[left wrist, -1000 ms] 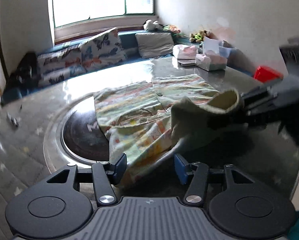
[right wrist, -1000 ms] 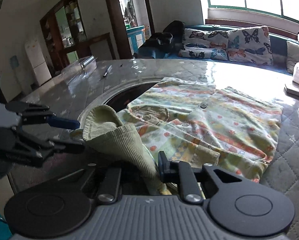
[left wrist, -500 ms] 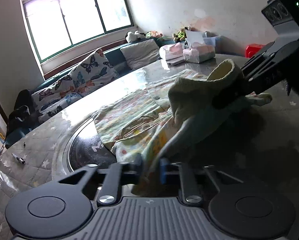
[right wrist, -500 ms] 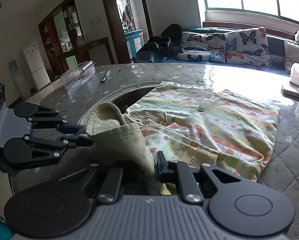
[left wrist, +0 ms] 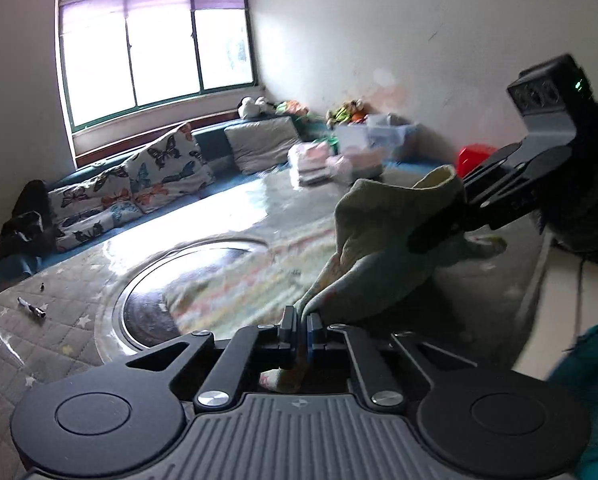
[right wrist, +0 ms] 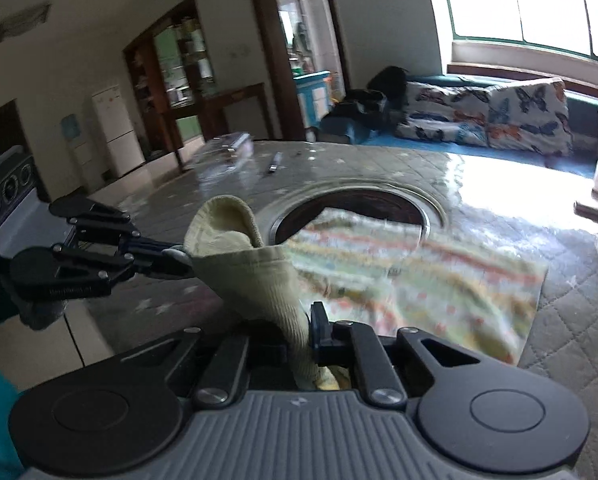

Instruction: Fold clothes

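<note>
Both grippers, left [left wrist: 301, 326] and right [right wrist: 305, 330], clamp the pale sleeve [right wrist: 255, 276] above the round table [right wrist: 571, 320]; next, lay it across the shirt [right wrist: 419, 272].

The left gripper [left wrist: 301, 326] has clamped onto the garment [left wrist: 383, 248], and both grippers have lifted its edge off the table

The garment [right wrist: 411, 280] is lying on the quilted table [right wrist: 571, 328], its far edge overhanging the round recess [right wrist: 355, 208] in the middle; its raised waistband [right wrist: 255, 276] is stretching between the left gripper [left wrist: 302, 326] and right gripper [right wrist: 305, 330]; butterfly cushions [left wrist: 139, 184] are sitting on the bench behind the table, beneath the window [left wrist: 155, 48]; a pen [right wrist: 275, 162] is lying at the far edge.
</note>
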Action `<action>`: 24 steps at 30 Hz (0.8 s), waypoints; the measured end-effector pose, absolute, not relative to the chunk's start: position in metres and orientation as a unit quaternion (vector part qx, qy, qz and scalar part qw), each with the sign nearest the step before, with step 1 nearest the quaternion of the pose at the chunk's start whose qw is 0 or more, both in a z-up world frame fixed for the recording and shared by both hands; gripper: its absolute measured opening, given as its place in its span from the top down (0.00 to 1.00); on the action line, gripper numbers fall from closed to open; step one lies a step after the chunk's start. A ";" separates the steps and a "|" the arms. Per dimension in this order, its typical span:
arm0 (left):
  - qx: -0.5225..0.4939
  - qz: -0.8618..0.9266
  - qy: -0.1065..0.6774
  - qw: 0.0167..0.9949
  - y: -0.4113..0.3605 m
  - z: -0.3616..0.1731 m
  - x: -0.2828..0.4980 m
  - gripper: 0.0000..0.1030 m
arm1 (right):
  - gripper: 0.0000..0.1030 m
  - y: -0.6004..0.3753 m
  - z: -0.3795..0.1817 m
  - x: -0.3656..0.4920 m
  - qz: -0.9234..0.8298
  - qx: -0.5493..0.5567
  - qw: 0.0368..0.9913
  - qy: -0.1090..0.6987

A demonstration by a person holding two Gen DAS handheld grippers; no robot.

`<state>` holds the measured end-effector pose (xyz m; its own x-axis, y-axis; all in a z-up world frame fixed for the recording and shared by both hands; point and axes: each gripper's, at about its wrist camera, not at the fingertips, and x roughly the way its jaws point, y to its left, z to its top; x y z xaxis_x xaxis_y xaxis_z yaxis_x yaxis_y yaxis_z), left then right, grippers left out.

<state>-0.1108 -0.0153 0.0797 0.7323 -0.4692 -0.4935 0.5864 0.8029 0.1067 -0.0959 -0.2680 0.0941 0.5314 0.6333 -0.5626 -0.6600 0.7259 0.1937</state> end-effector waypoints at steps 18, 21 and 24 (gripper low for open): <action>0.057 -0.234 0.288 0.927 -0.019 0.080 0.035 0.95 | 0.92 -0.250 0.101 0.048 0.322 -0.048 0.881 0.342; 0.038 -0.219 0.326 0.919 -0.019 0.065 0.073 0.95 | 0.92 -0.240 0.086 0.082 0.306 -0.056 0.878 0.364; 0.018 -0.200 0.360 0.911 -0.016 0.045 0.103 0.95 | 0.88 -0.230 0.063 0.104 0.281 -0.063 0.879 0.380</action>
